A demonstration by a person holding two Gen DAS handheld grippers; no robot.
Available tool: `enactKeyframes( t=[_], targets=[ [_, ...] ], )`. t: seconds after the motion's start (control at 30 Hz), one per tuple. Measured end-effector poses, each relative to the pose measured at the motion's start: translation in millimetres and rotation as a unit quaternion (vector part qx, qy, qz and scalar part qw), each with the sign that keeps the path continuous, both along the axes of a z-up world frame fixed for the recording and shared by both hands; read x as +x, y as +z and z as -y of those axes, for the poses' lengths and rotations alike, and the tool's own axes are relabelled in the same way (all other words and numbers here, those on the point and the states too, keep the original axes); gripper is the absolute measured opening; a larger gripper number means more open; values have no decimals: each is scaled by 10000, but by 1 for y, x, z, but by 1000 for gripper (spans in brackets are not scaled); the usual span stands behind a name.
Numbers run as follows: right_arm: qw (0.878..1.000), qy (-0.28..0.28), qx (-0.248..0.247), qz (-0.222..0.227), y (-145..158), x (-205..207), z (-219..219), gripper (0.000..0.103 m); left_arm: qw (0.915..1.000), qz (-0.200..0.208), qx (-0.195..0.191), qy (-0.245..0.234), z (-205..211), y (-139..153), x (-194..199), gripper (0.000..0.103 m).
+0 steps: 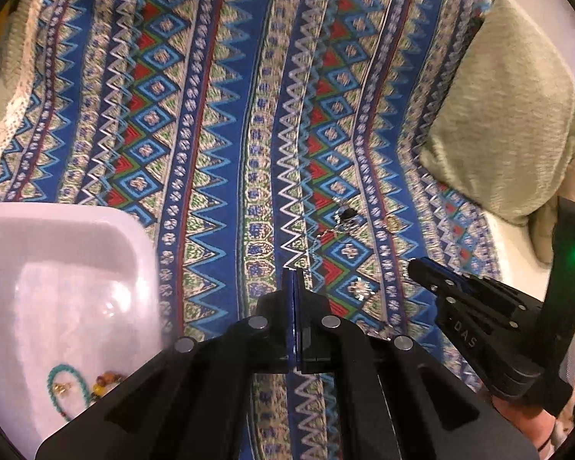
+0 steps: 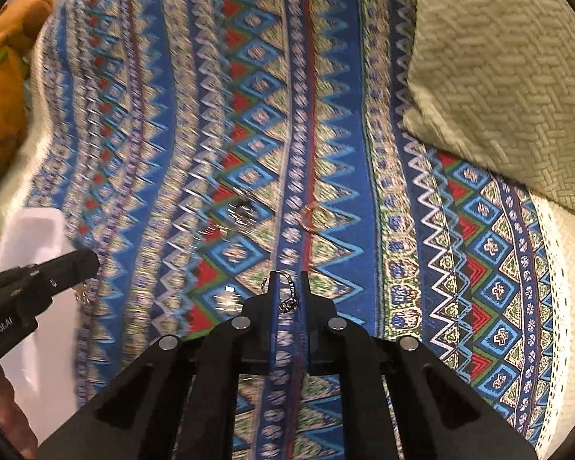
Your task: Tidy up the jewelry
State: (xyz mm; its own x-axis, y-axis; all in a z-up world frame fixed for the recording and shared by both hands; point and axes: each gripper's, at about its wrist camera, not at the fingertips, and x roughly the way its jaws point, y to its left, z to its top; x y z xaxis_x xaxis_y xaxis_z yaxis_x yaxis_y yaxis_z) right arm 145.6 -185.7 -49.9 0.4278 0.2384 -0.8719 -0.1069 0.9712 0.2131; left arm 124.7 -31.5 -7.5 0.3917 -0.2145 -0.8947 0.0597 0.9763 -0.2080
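My left gripper is shut with nothing visible between its pads, above the patterned cloth. A white tray at lower left holds a turquoise bead necklace and amber beads. Loose pieces lie on the cloth: a dark silver piece, a gold ring and a sparkly piece. My right gripper stands slightly open around a small silver chain between its fingers. The gold ring and the dark piece lie ahead of it.
A green knitted pillow lies at the right, also in the right wrist view. An orange plush toy sits at far left. The white tray shows at left behind the other gripper.
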Motion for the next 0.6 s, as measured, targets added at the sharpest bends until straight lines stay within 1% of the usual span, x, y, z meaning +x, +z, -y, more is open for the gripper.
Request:
enactKeyframes(
  t=[0.1, 0.17, 0.23, 0.33, 0.4, 0.47, 0.5, 0.6],
  targets=[
    [9992, 251, 304, 97, 22, -10, -15, 11, 9999, 82, -148, 1, -21, 23, -15, 1],
    [9973, 501, 527, 137, 35, -19, -32, 11, 9998, 146, -152, 56, -39, 35, -26, 1],
    [9930, 824, 834, 132, 48, -35, -52, 11, 9997, 161, -141, 86, -54, 39, -34, 1],
    [9858, 1290, 1071, 13, 59, -52, -93, 10, 9997, 135, -35, 221, -80, 38, -46, 1],
    [9816, 1585, 1059, -43, 62, -64, -124, 10, 9993, 71, 65, 352, -102, 33, -55, 1],
    [9791, 1805, 942, -45, 61, -79, -143, 10, 9990, -44, 174, 417, -121, 25, -60, 1],
    [9781, 1897, 855, -39, 62, -86, -150, 10, 9983, -113, 234, 524, -135, 19, -63, 1],
    [9733, 2214, 584, -152, 48, -97, -189, 10, 9963, -252, 497, 656, -162, 4, -71, 1]
  ],
)
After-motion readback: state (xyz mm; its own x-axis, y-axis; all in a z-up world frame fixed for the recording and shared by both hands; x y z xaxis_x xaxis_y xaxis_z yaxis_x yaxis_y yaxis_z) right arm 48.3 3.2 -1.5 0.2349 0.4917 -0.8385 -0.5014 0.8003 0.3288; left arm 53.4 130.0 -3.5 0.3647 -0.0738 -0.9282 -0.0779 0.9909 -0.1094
